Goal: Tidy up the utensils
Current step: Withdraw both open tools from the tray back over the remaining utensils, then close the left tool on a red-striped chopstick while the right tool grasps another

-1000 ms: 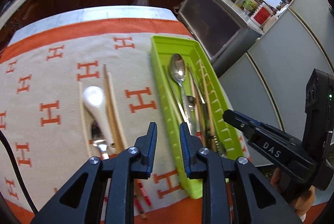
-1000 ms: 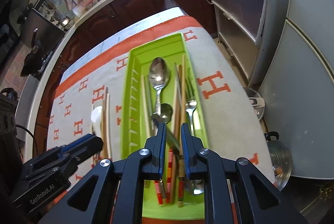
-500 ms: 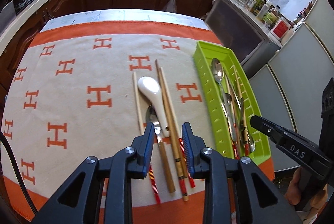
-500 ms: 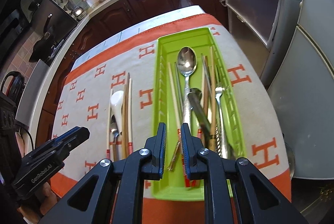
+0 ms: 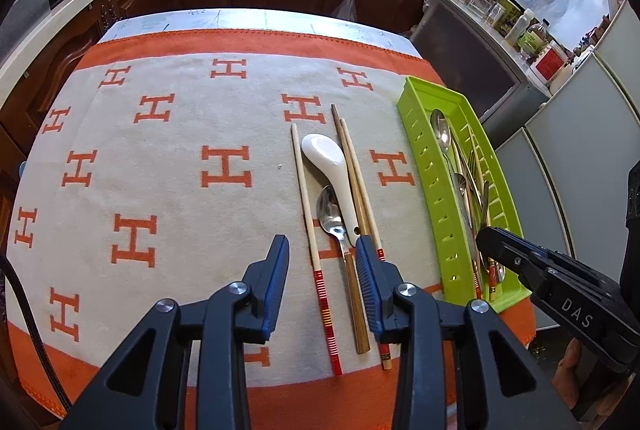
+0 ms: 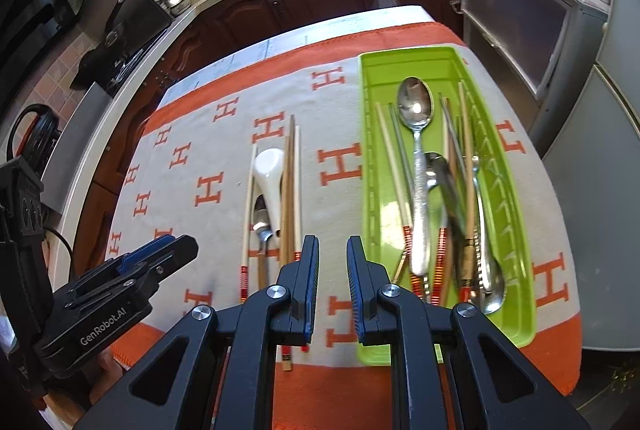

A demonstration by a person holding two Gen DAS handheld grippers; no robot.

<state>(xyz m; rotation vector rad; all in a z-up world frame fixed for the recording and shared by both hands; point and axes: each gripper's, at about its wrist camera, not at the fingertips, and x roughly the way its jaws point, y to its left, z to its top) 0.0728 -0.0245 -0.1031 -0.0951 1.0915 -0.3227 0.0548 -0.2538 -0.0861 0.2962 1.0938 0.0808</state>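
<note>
in the left wrist view the left gripper (image 5: 322, 254) covers the lower ends of the brown chopsticks (image 5: 352, 165), and the handle end of the white spoon (image 5: 334, 165) meets its right finger. the utensils in the green tray (image 5: 432, 189) overlap too tightly to count there. in the right wrist view a dark utensil (image 6: 450, 189) lying across the tray is blurred. the right gripper (image 6: 332, 262) hides the tray's near left corner and the tails of the chopsticks. the metal spoon (image 6: 262, 220) is partly under the white spoon.
</note>
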